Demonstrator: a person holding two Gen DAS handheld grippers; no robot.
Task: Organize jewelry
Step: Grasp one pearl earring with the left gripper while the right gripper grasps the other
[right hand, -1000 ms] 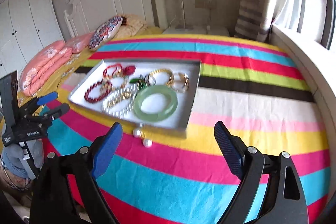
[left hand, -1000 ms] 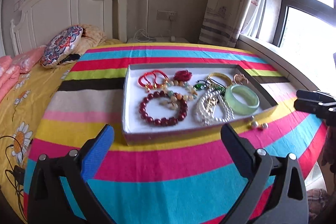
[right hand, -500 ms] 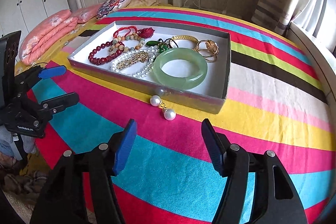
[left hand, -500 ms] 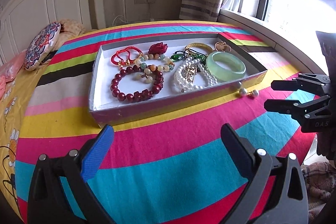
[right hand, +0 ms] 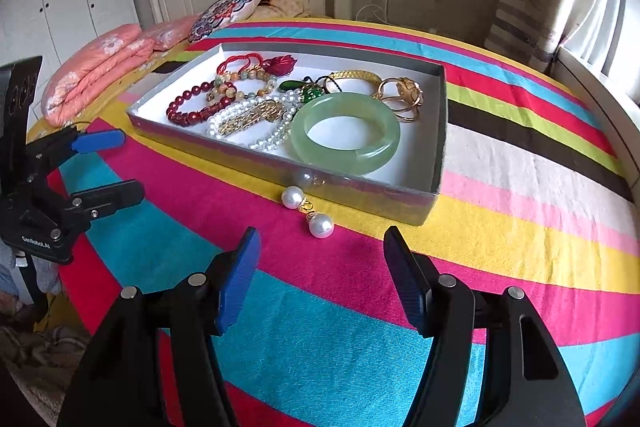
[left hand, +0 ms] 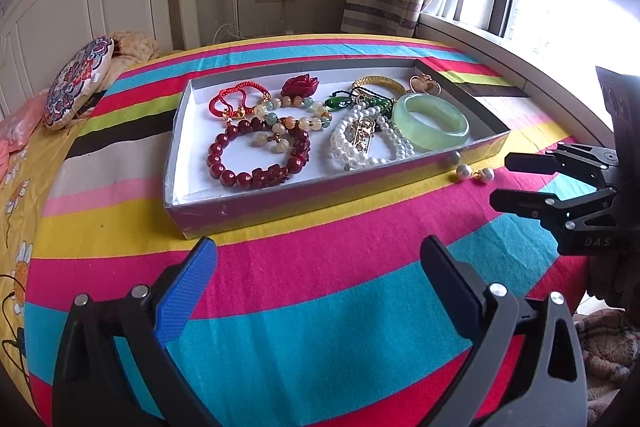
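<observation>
Both grippers open, empty: right gripper (right hand: 320,267) lined up just short of the pearl earrings (right hand: 307,211), left gripper (left hand: 320,279) idle near the tray (left hand: 280,205) front. Earrings lie on the bedspread (right hand: 320,347) touching the tray's outer wall. Suggest low approach, pinch the gold link, pearls will roll. Tray holds bangle (right hand: 346,133), red beads (left hand: 256,157), pearl strands (left hand: 360,143), rings (right hand: 402,97).

Pearl necklace (left hand: 372,143) partly under gold clasp and jade bangle (left hand: 434,123); clasp detail perhaps too small.
</observation>
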